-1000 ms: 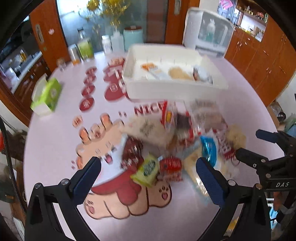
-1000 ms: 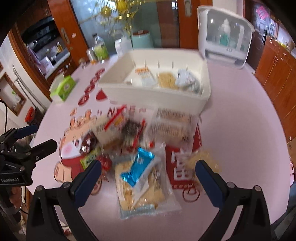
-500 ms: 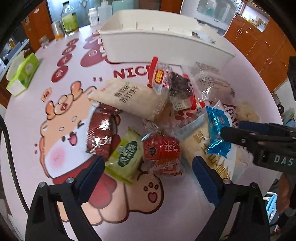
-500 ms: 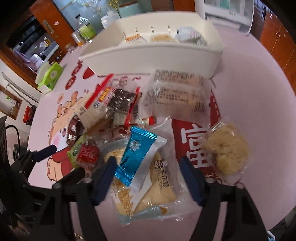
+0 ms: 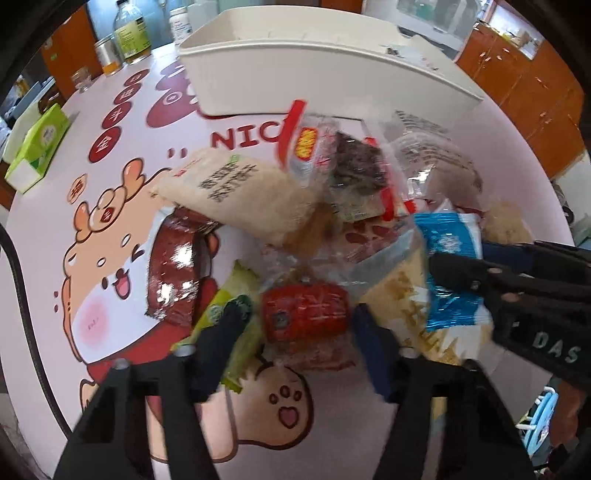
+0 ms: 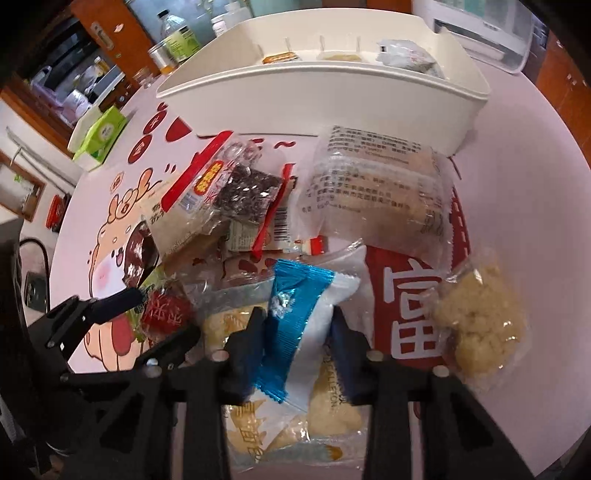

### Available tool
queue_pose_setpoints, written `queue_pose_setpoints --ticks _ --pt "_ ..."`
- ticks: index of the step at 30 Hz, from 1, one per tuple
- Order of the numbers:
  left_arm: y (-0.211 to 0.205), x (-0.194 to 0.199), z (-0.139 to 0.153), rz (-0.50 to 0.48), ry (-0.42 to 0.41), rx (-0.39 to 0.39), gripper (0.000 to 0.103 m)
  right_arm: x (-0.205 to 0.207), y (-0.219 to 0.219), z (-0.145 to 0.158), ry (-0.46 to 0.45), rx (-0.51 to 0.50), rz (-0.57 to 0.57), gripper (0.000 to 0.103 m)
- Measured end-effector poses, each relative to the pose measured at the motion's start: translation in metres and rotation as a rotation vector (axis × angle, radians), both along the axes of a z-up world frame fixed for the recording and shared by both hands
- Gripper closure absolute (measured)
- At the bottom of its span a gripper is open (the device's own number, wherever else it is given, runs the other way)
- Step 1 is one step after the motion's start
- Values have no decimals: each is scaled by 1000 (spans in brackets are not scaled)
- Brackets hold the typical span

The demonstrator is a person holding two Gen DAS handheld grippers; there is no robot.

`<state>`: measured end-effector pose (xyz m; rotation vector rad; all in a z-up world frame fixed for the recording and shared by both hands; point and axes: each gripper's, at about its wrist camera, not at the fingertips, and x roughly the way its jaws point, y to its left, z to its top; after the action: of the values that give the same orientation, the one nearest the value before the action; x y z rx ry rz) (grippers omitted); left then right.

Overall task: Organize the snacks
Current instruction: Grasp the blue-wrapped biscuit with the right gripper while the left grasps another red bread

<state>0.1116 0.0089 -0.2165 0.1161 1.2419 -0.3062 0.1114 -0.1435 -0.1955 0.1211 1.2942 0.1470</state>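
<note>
A pile of snack packets lies on the pink table in front of a white bin [image 5: 295, 81] [image 6: 314, 99]. My left gripper [image 5: 299, 315] points down over a red packet [image 5: 306, 314] [image 6: 166, 312]. Its jaws are closing with that packet between them, and a thin gap still shows at the left pad. The left fingertip [image 5: 236, 314] rests over a green packet [image 5: 216, 314]. My right gripper [image 6: 297, 325] [image 5: 461, 273] is shut on a blue and white packet [image 6: 291, 317] [image 5: 448, 251], which lies on a yellow cracker bag [image 6: 332, 413].
A beige packet [image 5: 240, 192], a dark red packet [image 5: 173, 273], a large clear packet [image 6: 373, 188] and a crumbly yellow snack [image 6: 480, 328] lie around. A green tissue box [image 5: 40, 144] and bottles [image 5: 129, 29] stand far left. The bin holds a few packets.
Both grippers have come down onto the pile. The right jaws went from wide open to shut on the blue packet. The left jaws narrowed around the red packet.
</note>
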Motion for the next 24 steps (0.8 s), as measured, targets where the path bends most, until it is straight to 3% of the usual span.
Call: queue_pose_setpoints --ticks 9,17,24 --pt "5 0 10 8 30 -59 58 -6 -4 10 -24 26 8 71" --pt "7 -4 44 -4 -16 -80 58 -12 -12 35 -69 56 -1 72" --pt "1 -3 90 -34 -105 -99 58 -14 -12 59 -114 62 1 72"
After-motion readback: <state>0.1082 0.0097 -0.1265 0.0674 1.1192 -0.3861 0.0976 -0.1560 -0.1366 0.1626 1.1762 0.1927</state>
